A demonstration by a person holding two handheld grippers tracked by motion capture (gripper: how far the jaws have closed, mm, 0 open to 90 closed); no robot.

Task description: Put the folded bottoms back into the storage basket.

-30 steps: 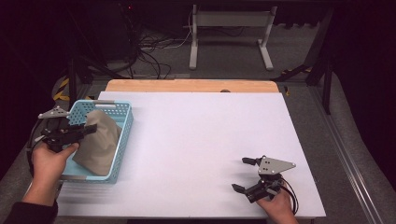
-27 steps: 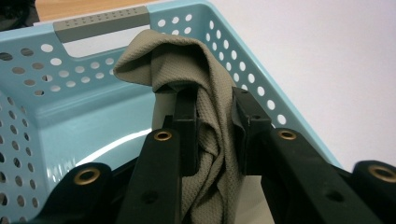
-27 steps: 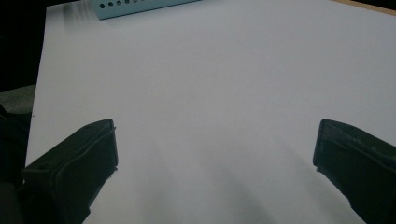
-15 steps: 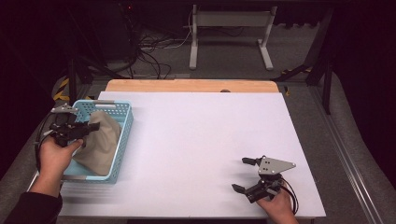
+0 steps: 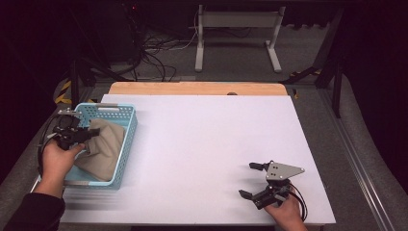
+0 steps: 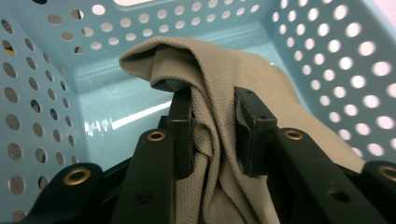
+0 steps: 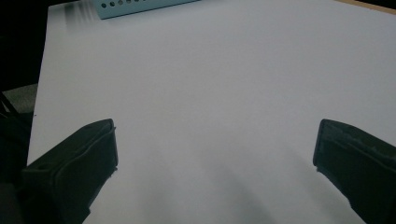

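A beige cloth (image 5: pixel 103 147) lies bunched in a light blue perforated basket (image 5: pixel 130 139) at the table's left edge. My left gripper (image 5: pixel 89 134) reaches into the basket from its left side. In the left gripper view the gripper (image 6: pixel 214 126) is shut on a fold of the cloth (image 6: pixel 219 79), which drapes over both jaws, with the basket wall (image 6: pixel 327 60) behind. My right gripper (image 5: pixel 246 179) rests open near the front right of the white table (image 5: pixel 216 130). Nothing is between the jaws of the right gripper (image 7: pixel 215 149).
A wooden strip (image 5: pixel 192 88) runs along the table's far edge, with cables and a metal stand on the floor beyond. A corner of the basket (image 7: pixel 135 5) shows at the top of the right gripper view, across bare white table (image 7: pixel 210 70).
The left hand has shifted slightly over the basket, still holding the cloth, and the cloth has settled a little. The right gripper has not moved.
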